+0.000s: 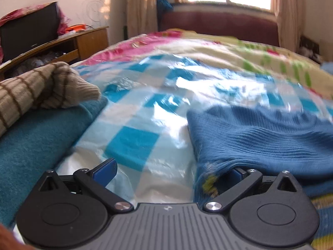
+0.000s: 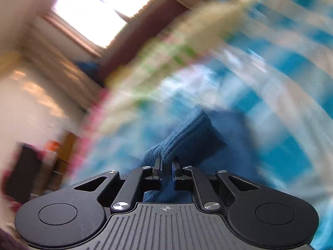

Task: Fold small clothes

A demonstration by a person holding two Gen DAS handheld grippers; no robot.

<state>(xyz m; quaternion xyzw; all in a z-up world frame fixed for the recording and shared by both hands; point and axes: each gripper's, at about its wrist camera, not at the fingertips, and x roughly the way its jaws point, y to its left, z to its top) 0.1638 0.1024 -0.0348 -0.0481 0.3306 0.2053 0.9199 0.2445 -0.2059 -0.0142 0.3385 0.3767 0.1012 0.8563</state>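
A blue ribbed knit garment (image 1: 260, 137) lies on a shiny blue-and-white checked sheet (image 1: 141, 112) on the bed. My left gripper (image 1: 172, 170) is open wide just above the sheet; its right finger is tucked under the garment's near left edge and its left finger (image 1: 105, 170) is bare. In the blurred right wrist view, my right gripper (image 2: 166, 164) is shut on a ribbed edge of the same blue garment (image 2: 187, 131) and holds it lifted above the sheet (image 2: 287, 95).
A folded teal knit (image 1: 35, 145) with a beige striped knit (image 1: 35, 87) on top lies at the left. A wooden desk (image 1: 83, 41) with a dark monitor stands at the far left. A floral quilt (image 1: 208, 45), maroon headboard and bright window lie beyond.
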